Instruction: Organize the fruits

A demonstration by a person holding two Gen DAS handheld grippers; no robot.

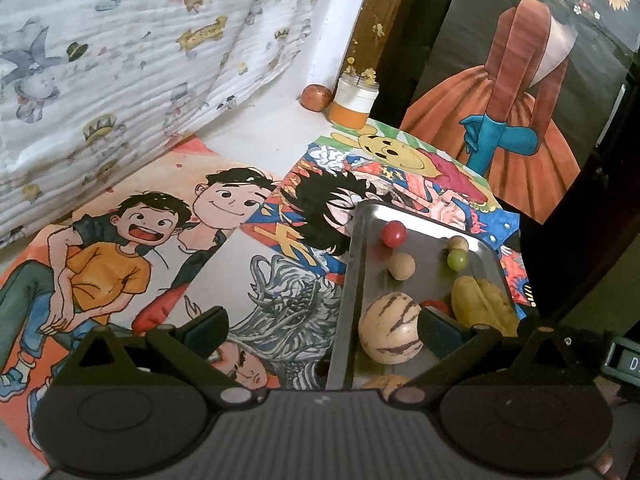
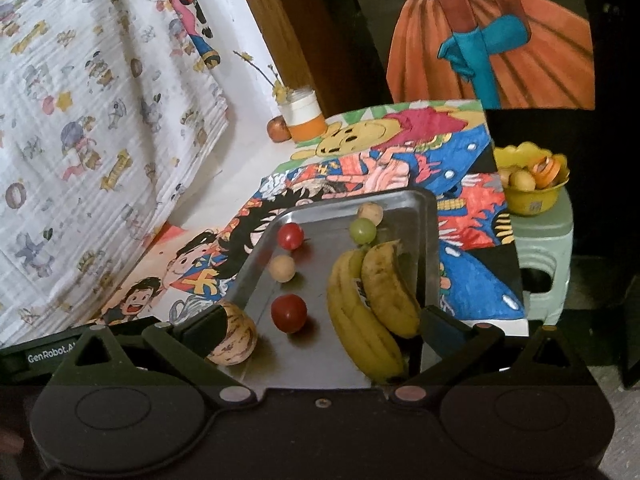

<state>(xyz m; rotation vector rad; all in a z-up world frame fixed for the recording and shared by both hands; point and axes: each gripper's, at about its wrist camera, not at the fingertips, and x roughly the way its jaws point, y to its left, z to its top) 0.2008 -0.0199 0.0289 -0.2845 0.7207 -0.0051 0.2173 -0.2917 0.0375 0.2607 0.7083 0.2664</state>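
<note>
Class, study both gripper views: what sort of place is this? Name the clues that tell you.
Probably a home room, perhaps a child's room: a white cartoon-print cloth, hand-coloured cartoon drawings covering the table under a steel tray of fruit, and a yellow plastic bowl on a stool.

Shiny smooth metal tray (image 2: 424, 240); matt paper drawings (image 1: 120, 248); crinkled cloth (image 1: 120, 60); glossy tomato (image 2: 289, 313); wooden post (image 2: 280, 32)
</note>
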